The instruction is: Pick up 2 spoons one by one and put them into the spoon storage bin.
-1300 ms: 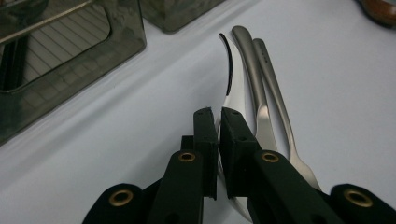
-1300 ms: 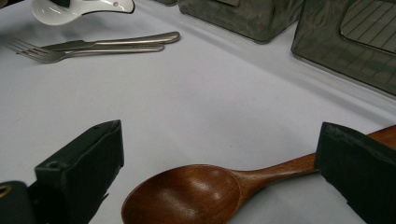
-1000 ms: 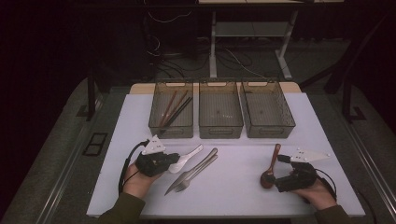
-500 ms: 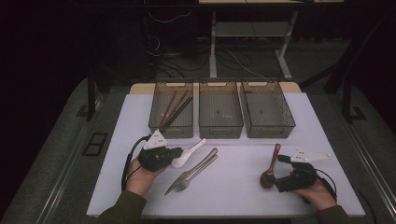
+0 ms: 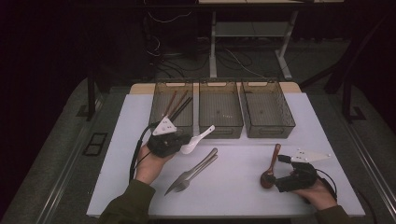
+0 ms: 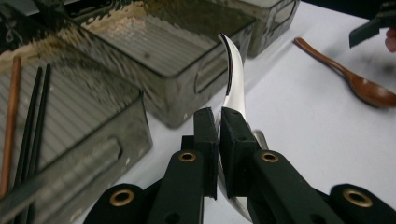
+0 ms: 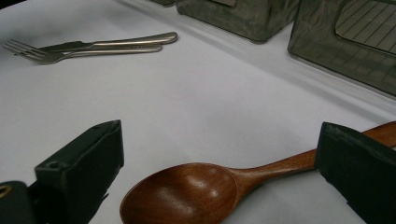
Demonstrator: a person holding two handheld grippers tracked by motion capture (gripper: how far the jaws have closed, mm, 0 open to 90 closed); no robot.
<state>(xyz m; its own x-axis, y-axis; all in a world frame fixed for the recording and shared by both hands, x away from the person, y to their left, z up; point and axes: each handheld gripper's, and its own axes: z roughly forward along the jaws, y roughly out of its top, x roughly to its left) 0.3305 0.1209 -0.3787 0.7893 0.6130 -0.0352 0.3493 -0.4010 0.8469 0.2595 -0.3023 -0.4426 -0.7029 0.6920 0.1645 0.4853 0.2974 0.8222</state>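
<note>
My left gripper (image 5: 183,142) (image 6: 218,135) is shut on a white ceramic spoon (image 5: 198,140) (image 6: 232,88), held above the table just in front of the left and middle trays, handle pointing toward the middle tray (image 5: 221,126). A brown wooden spoon (image 5: 271,166) (image 7: 215,184) lies on the white table at the right. My right gripper (image 5: 275,179) (image 7: 219,163) stands open with its jaws either side of that spoon's bowl and neck, low over the table.
Three smoky plastic trays stand in a row at the back: the left tray (image 5: 161,109) holds chopsticks (image 5: 175,105) (image 6: 28,121), the right tray (image 5: 268,126) looks bare. A metal fork and knife (image 5: 191,171) (image 7: 93,46) lie mid-table between the grippers.
My left gripper has lifted the white spoon and carried it forward, toward the trays. The right gripper has stayed around the wooden spoon.
</note>
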